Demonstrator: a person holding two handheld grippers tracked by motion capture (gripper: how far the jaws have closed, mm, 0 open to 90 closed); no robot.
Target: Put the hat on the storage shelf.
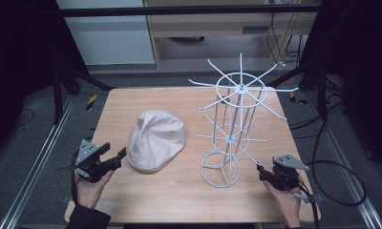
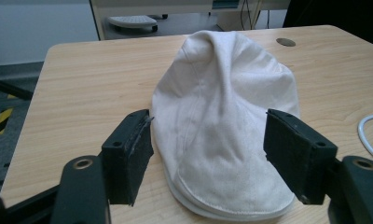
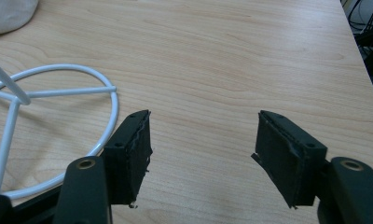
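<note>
Your left gripper (image 1: 113, 155) faces the cap (image 1: 156, 139) with jaws spread wide, nothing gripped; your right gripper (image 1: 260, 170) sits beside the rack (image 1: 229, 138), jaws likewise apart and empty.

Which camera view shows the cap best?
The left gripper view: the cream cap lies close ahead between that gripper's open jaws, seams and brim plain. The high view shows the whole cap smaller, beside the wire rack. The right gripper view catches a corner of it.

A lab: framed table (image 1: 132, 102) (trailing cables (image 1: 332, 171) beside it).
</note>
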